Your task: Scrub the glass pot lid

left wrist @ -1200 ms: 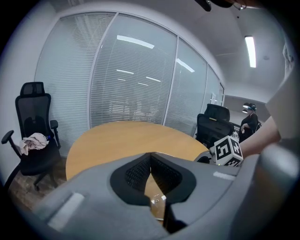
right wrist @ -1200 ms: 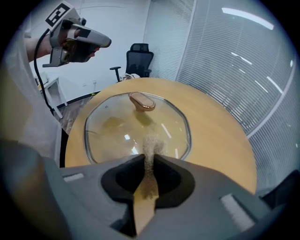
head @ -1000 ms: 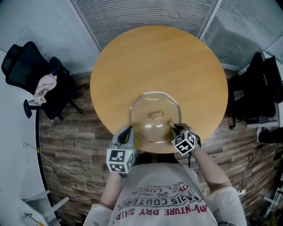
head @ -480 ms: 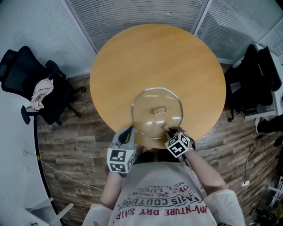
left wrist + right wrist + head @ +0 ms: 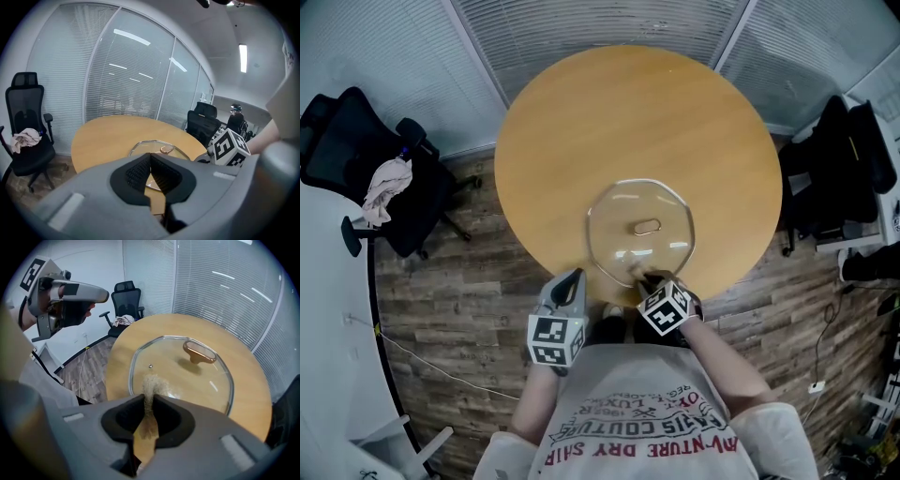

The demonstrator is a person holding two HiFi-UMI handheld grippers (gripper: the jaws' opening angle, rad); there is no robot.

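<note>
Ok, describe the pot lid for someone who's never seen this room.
Find the round wooden table. At its near edge, by the person, lies the glass lid: clear, roughly eight-sided, metal-rimmed. Its bronze handle on top and the wood showing through set it apart from the tan scrubber in the right gripper.

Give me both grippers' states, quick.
Left gripper: shut, holding nothing.
Right gripper: shut on the scrubber, its tip on the lid.
</note>
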